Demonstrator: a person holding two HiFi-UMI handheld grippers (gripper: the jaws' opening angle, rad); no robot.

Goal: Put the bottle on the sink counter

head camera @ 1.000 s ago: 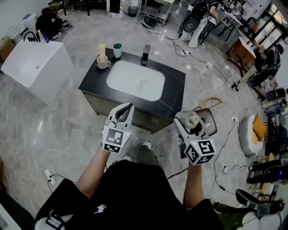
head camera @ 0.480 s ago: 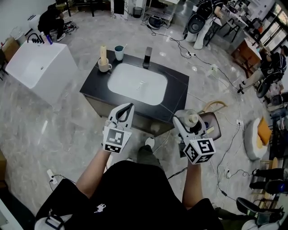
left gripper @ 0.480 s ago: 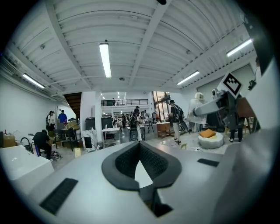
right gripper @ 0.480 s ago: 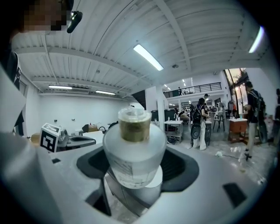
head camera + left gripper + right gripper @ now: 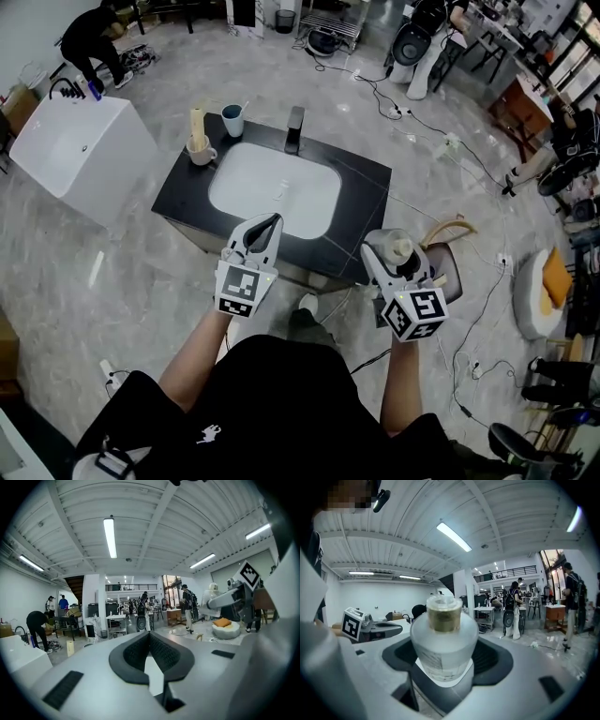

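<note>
My right gripper (image 5: pixel 397 255) is shut on a small frosted bottle (image 5: pixel 397 248) with a gold neck and a pale cap; in the right gripper view the bottle (image 5: pixel 443 641) stands upright between the jaws. It hangs over the floor, just off the near right corner of the black sink counter (image 5: pixel 361 192). The counter holds a white basin (image 5: pixel 274 191) and a dark tap (image 5: pixel 294 128) at its far edge. My left gripper (image 5: pixel 267 225) is shut and empty above the counter's near edge; its closed tips (image 5: pixel 149 637) point out into the room.
On the counter's far left corner stand a cup with a tall cream stick (image 5: pixel 199 143) and a teal cup (image 5: pixel 232 119). A white tub (image 5: pixel 77 155) lies to the left. A chair (image 5: pixel 441 253) sits under my right gripper, with cables (image 5: pixel 469 309) across the floor.
The counter has shifted left and slightly closer in the head view. Both grippers keep their places in that view, and the bottle stays held.
</note>
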